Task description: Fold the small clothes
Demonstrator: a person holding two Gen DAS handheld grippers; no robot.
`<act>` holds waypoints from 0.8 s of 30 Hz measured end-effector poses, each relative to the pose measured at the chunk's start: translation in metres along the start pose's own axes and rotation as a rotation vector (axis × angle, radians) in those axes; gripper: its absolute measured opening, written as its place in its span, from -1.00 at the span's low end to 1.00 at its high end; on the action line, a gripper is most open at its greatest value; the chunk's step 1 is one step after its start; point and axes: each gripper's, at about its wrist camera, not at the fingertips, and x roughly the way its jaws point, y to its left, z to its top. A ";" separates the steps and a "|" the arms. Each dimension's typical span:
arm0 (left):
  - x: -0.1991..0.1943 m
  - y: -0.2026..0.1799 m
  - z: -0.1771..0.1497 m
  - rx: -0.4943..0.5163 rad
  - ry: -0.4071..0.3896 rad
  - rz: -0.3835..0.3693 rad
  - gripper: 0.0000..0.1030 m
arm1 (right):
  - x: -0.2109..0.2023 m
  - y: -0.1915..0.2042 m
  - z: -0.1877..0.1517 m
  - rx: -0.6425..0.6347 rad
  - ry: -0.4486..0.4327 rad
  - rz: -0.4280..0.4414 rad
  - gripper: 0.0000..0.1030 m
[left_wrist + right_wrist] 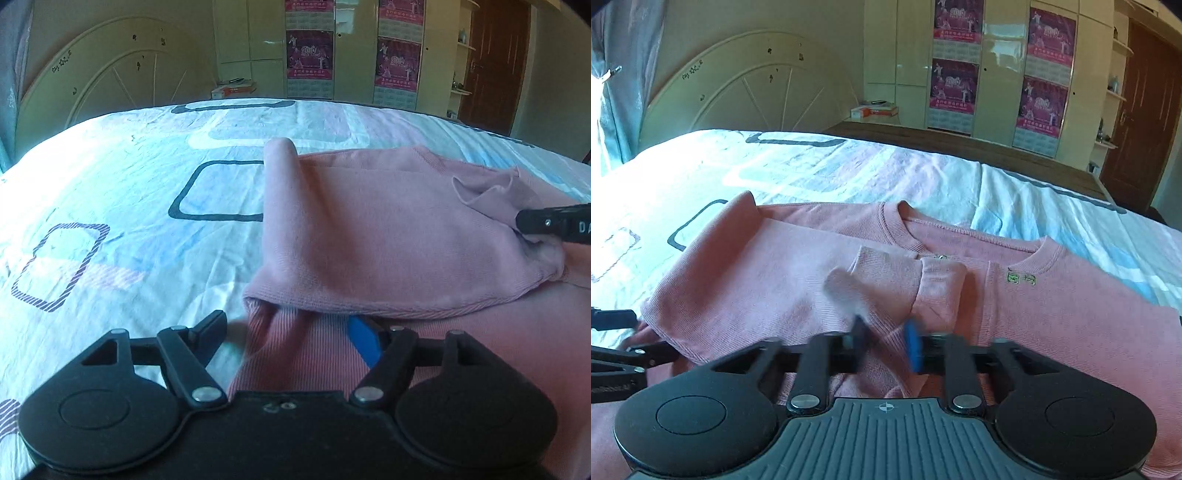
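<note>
A pink ribbed-knit sweatshirt (798,280) lies on the bed's patterned white sheet (110,192). Left tongs (291,328) released astride its hem; right tongs (886,341) clench a folded cuff (938,288). Arched cream headboard (750,88) behind.

Bed (110,192) under a white-and-blue patterned sheet (923,177), pink sweatshirt (1052,306) spread flat across it.
</note>
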 end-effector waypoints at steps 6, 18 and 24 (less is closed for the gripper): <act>0.017 -0.004 0.013 -0.006 -0.040 0.047 -0.07 | -0.045 -0.052 0.010 0.222 -0.125 -0.041 -0.88; 0.014 -0.008 0.009 -0.004 -0.017 0.032 -0.28 | -0.073 -0.142 -0.043 0.460 -0.006 -0.115 -0.96; 0.014 -0.008 0.008 -0.008 -0.014 0.041 -0.21 | -0.044 -0.147 -0.034 0.518 0.005 -0.031 0.26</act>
